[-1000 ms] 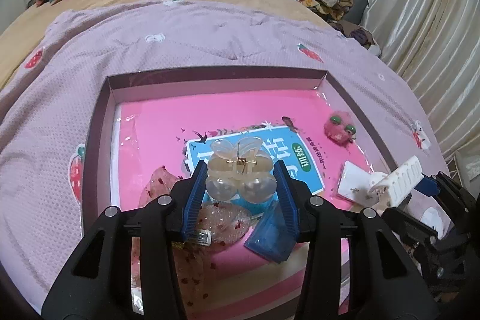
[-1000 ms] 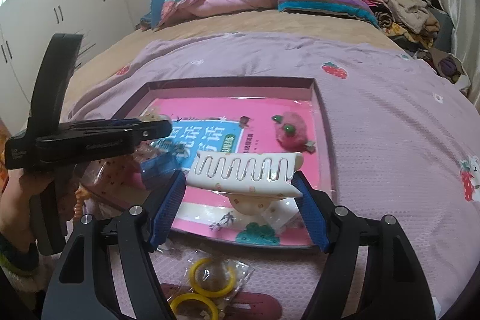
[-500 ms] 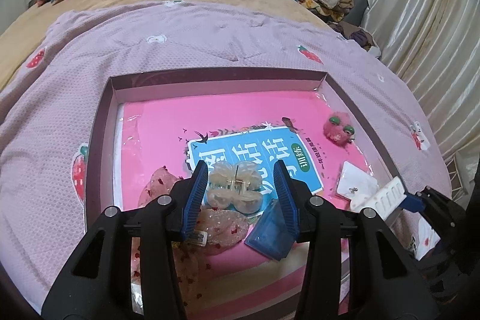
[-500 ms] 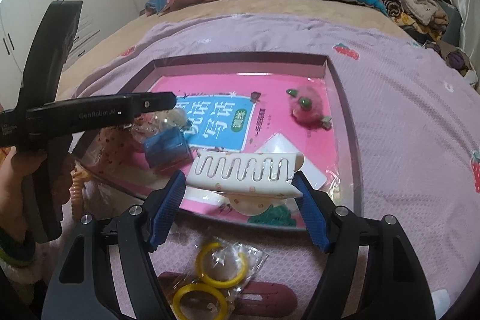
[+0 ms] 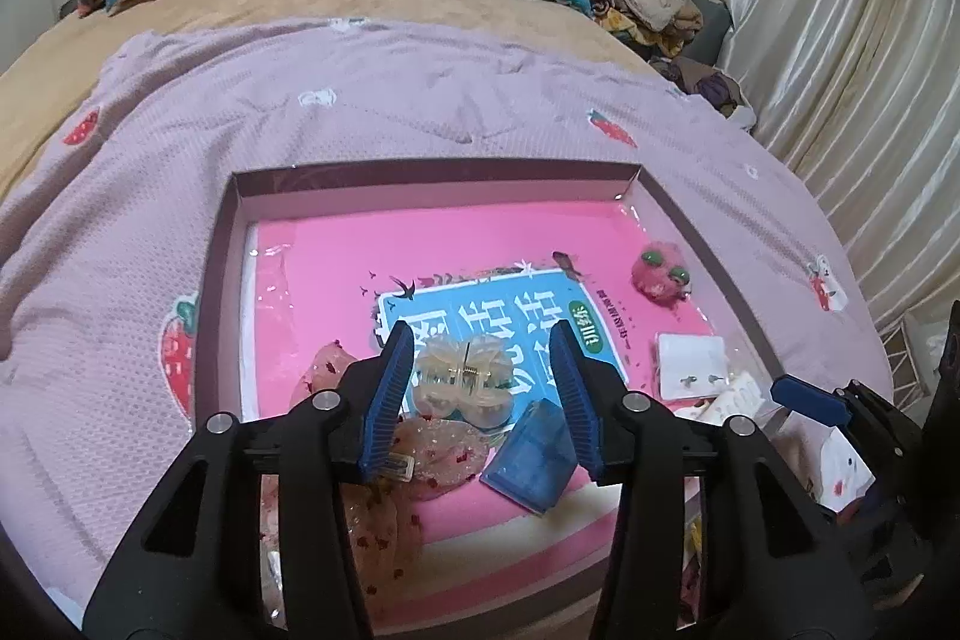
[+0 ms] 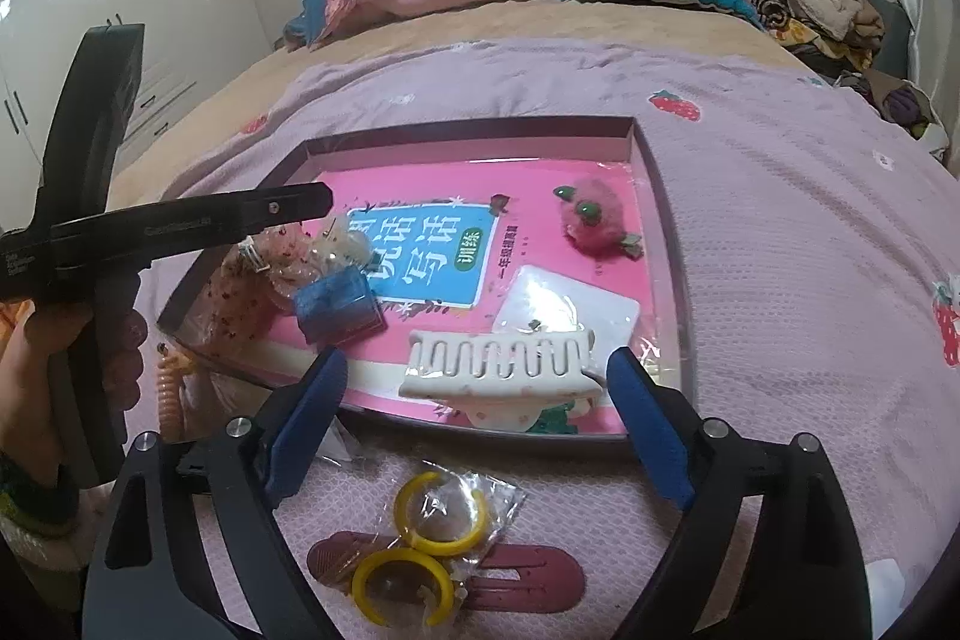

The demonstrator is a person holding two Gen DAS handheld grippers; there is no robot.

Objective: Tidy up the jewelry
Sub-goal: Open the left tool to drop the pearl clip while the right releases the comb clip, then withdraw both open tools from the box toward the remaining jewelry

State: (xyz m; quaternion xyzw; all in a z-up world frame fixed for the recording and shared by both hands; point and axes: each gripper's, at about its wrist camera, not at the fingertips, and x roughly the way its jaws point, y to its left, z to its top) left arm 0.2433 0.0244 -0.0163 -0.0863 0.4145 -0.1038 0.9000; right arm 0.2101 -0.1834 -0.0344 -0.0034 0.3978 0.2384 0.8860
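A dark-rimmed tray [image 5: 432, 175] on the bed holds a pink book. A clear butterfly hair claw [image 5: 465, 382] lies on the book between the pads of my left gripper [image 5: 482, 340]; its jaws are opening and a gap shows on each side. A white toothed hair claw [image 6: 498, 364] rests over the tray's [image 6: 468, 127] front edge. My right gripper [image 6: 477, 357] is opening around it, and the pads stand off it. The left gripper [image 6: 180, 226] reaches in from the left in the right wrist view.
In the tray lie a pink fuzzy clip [image 6: 594, 220], a white earring card [image 6: 570, 307], a blue clear box [image 6: 336, 304] and a sequined pink bag [image 5: 438, 451]. Bagged yellow rings [image 6: 441, 511] and a maroon clip [image 6: 528, 580] lie on the purple blanket in front. Bedding is piled behind.
The left gripper brought the clear claw down onto the book and let go. The right gripper's jaws widened, and the white claw now lies free at the tray's front.
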